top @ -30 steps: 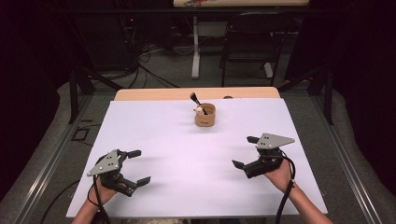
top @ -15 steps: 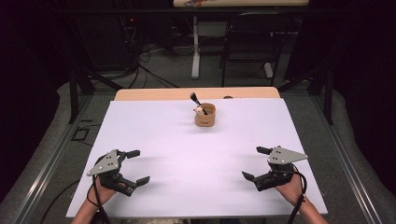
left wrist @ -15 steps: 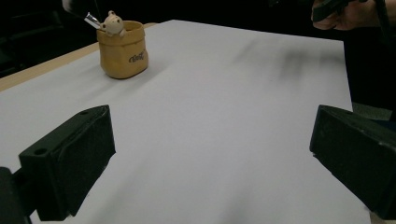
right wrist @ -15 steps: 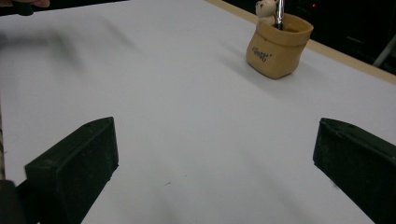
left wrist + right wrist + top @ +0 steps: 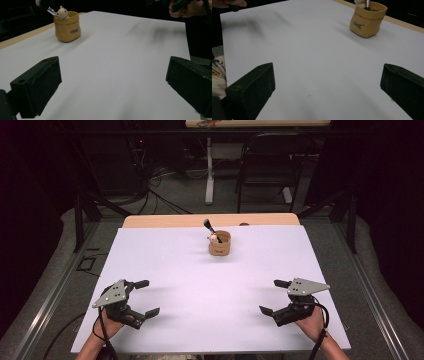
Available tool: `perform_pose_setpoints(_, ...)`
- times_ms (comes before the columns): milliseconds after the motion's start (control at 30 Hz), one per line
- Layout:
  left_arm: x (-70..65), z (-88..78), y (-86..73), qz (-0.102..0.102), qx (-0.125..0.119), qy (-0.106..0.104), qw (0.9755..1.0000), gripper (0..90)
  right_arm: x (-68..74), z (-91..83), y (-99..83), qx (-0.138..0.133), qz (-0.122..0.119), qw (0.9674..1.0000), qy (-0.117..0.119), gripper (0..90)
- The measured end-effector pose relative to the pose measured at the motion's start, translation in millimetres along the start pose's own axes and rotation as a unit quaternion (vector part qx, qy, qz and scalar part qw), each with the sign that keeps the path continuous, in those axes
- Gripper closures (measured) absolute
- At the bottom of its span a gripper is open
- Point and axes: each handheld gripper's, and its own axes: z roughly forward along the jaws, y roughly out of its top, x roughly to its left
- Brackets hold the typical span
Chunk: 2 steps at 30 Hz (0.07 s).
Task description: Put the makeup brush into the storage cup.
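Grippers both low over near edge of white table cover (image 5: 210,285), well apart from each other and from the pot. Left gripper (image 5: 145,297) at near-left corner, grey three-cornered plate on top, person's hand behind it; jaws spread wide, nothing between them. Left gripper view confirms: two black jaws far apart w/ bare white surface between. Right gripper (image 5: 274,296) at near-right, same plate on top, cable trailing back along forearm; jaws likewise spread wide, holding nothing. Right gripper view: bare white sheet between jaws.

Small tan sack-shaped pot (image 5: 219,243) w/ dark lettering on its side stands upright at far-centre of the sheet, near the back edge, roughly midway between the two grippers' lines. Small cream bear figure (image 5: 61,12) sits at its rim. Dark-handled tool w/ metal shaft (image 5: 209,226) stands in the pot, leaning toward far-left in high view. Strip of bare light wood tabletop (image 5: 165,221) shows beyond the sheet's far edge.
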Motion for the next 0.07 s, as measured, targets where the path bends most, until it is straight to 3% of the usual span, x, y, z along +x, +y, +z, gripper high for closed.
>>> perform_pose_setpoints(67,-0.3,0.3,0.2,0.002,0.001,0.000,1.0000,0.2,-0.2,-1.0,0.3,-0.001,0.000,1.0000,0.003,0.0)
